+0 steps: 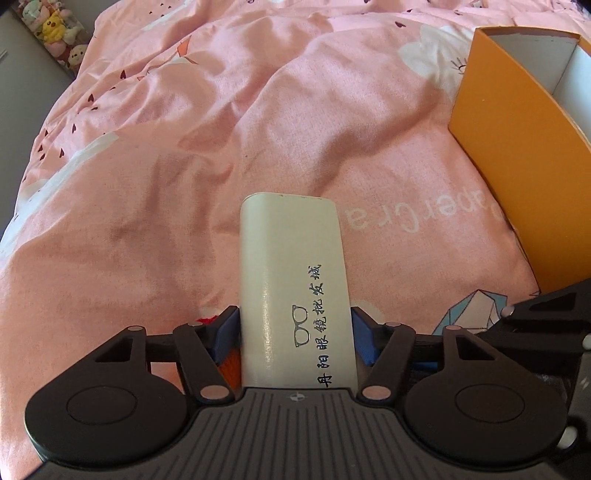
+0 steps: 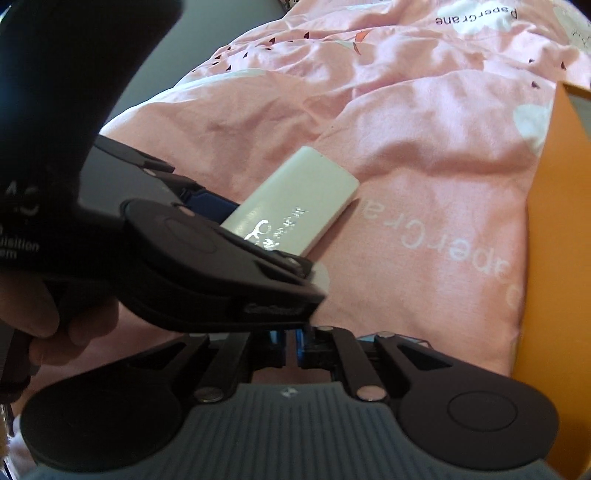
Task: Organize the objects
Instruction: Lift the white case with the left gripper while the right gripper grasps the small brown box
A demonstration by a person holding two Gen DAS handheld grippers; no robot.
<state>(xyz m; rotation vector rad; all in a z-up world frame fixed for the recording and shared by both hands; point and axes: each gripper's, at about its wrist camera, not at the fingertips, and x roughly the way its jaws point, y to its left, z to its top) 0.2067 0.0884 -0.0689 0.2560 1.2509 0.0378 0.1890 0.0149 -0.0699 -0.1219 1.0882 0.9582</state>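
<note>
Cream case [image 1: 295, 295], orange box [image 1: 517, 147], pink heart-print bedsheet [image 1: 184, 166].

Left gripper [image 1: 295, 332] has its fingers [image 1: 226, 328] clamped wide apart; right gripper's [image 2: 290, 345] fingers sit nearly closed.

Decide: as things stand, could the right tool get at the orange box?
Probably yes. The right tool looks shut and empty, and the box sits just to its right on the bedspread; the left tool, holding the white case, is off to the other side.

pink bedsheet [image 1: 177, 155], plush toys [image 1: 55, 29]
</note>
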